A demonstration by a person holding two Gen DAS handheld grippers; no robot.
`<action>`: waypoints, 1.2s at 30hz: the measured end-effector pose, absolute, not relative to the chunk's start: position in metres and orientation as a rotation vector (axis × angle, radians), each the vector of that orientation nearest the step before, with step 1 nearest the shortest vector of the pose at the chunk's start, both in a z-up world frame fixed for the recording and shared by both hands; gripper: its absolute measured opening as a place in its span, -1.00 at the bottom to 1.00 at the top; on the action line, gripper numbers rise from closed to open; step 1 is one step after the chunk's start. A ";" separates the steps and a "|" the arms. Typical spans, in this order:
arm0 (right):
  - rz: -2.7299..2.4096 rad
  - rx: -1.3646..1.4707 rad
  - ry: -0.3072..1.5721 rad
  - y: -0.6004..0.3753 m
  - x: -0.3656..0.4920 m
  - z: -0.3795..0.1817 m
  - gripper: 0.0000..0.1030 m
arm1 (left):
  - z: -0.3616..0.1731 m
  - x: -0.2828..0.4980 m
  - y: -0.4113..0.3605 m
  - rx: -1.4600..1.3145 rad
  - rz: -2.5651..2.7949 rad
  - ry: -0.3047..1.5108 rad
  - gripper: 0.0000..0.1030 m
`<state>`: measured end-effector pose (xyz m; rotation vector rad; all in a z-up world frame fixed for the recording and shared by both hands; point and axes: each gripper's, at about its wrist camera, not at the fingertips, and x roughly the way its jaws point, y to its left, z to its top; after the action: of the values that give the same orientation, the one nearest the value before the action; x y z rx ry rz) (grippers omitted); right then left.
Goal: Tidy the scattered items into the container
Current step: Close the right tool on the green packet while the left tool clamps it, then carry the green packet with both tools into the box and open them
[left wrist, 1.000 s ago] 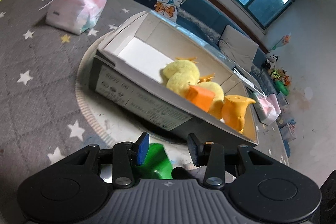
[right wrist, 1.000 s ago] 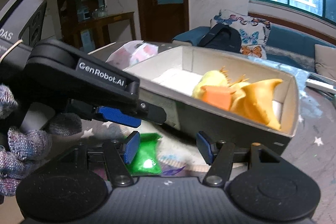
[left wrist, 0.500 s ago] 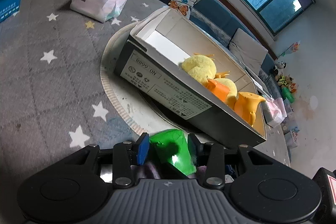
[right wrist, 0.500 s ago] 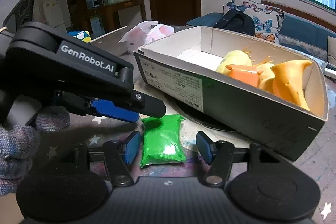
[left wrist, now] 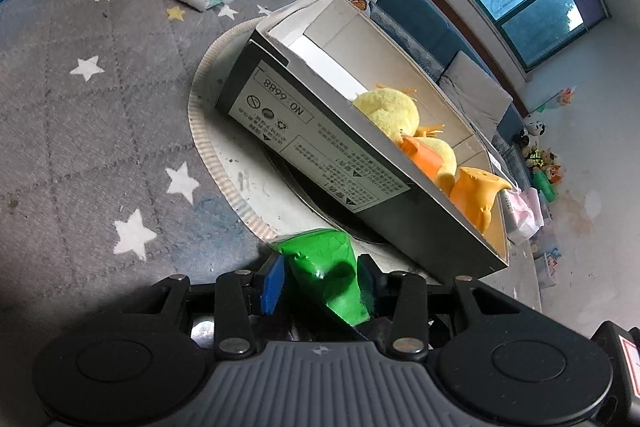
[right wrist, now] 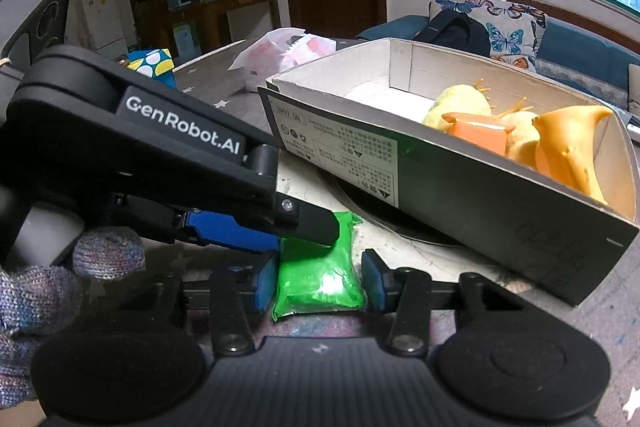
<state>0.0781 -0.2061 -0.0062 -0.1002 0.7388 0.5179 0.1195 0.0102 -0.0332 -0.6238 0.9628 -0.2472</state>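
Green packet between our tongs, beside the box

Our left tongs (left wrist: pixel 320 281) and right tongs (right wrist: pixel 318 281) both straddle the green packet (right wrist: pixel 318 277) on the table (left wrist: pixel 80 147), jaws apart, nothing gripped. We should pinch mid-body with one pair, then lift over the box (right wrist: pixel 460 187) wall.
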 end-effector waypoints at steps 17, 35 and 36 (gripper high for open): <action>0.514 -0.107 0.737 -0.202 0.073 -0.006 -0.22 | -0.034 0.116 0.011 -0.632 -0.252 0.965 -0.35; 0.508 -0.105 0.569 -0.204 0.077 0.052 -0.23 | 0.041 0.121 0.008 -0.608 -0.283 0.798 -0.39; 0.503 -0.102 0.560 -0.204 0.081 0.055 -0.23 | 0.045 0.126 0.007 -0.601 -0.286 0.788 -0.39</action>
<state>0.0811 -0.2044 0.0552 -0.1020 0.5596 0.5027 0.1256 0.0066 0.0447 -0.6014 0.7882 -0.2862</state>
